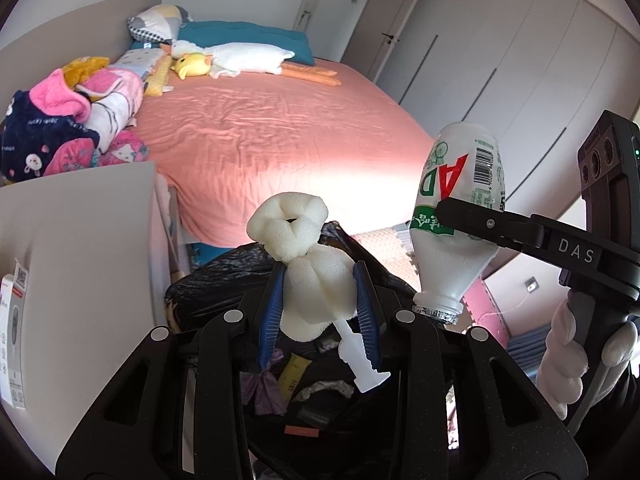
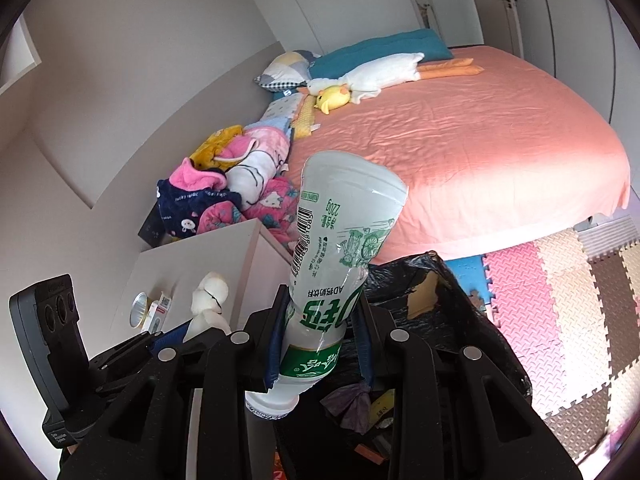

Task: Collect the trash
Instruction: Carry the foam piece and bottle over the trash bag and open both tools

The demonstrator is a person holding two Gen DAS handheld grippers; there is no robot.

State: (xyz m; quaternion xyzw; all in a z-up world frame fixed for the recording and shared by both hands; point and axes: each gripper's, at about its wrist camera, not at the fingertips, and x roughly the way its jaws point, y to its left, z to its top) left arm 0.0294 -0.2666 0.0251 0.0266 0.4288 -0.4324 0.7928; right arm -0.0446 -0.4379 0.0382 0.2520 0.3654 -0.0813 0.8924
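My left gripper (image 1: 320, 292) is shut on a crumpled white foam piece (image 1: 308, 276), which has a white plastic stick hanging from it. The same foam piece (image 2: 210, 304) shows at the left of the right wrist view. My right gripper (image 2: 318, 332) is shut on a white plastic drink bottle (image 2: 340, 256) with green and red print, held neck down. That bottle (image 1: 456, 220) also appears at the right of the left wrist view, clamped by the right gripper's fingers (image 1: 480, 220). Both grippers hang over a bin lined with a black bag (image 1: 224, 276) (image 2: 452, 300) that holds scraps.
A white bedside cabinet (image 1: 80, 240) (image 2: 192, 268) stands left of the bin, with a small box and a tape roll (image 2: 140, 308) on it. Behind lies a bed with a pink sheet (image 1: 260, 128), plush toys and piled clothes (image 1: 68, 128). Foam floor mats (image 2: 560, 300) lie at the right.
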